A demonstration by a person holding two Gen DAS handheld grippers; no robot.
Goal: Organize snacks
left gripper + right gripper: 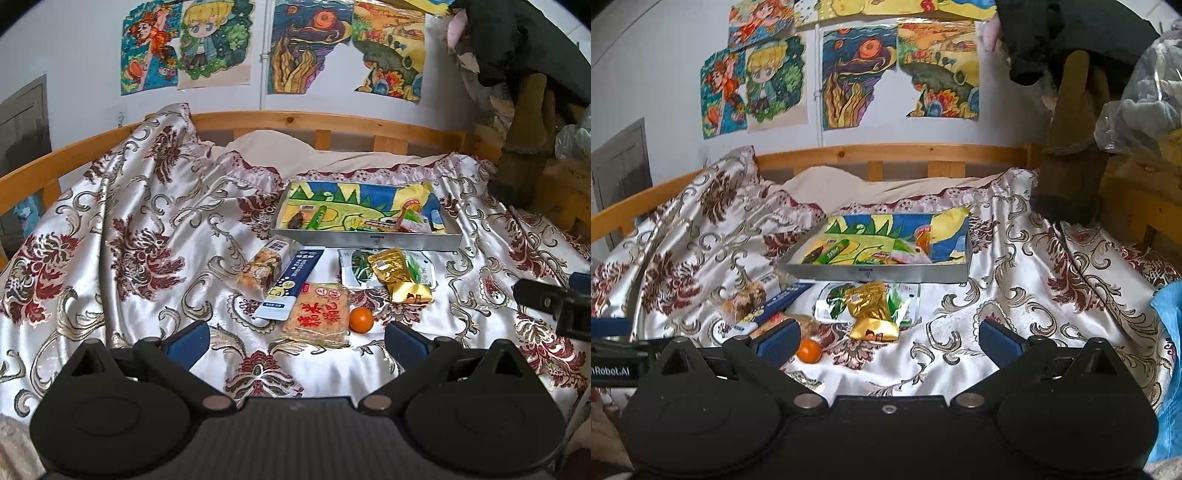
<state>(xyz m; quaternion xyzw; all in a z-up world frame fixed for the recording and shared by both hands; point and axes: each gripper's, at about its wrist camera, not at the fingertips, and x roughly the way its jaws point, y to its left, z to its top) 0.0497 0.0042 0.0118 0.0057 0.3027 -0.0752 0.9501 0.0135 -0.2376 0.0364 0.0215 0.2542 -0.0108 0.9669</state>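
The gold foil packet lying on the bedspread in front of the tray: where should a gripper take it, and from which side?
Probably from above, by the near, puffed end of the gold foil packet. That end bulges off the bedspread and is free on three sides, while the far end overlaps the green-and-white packet. The open right gripper is nearest; close across the packet's narrow width.

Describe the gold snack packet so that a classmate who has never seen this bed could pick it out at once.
Find the shallow silver tray on the patterned bedspread. Just in front of it, loose snacks lie on the cloth. The gold packet lies on top of a green-and-white pouch, and it is the only shiny gold wrapper there.
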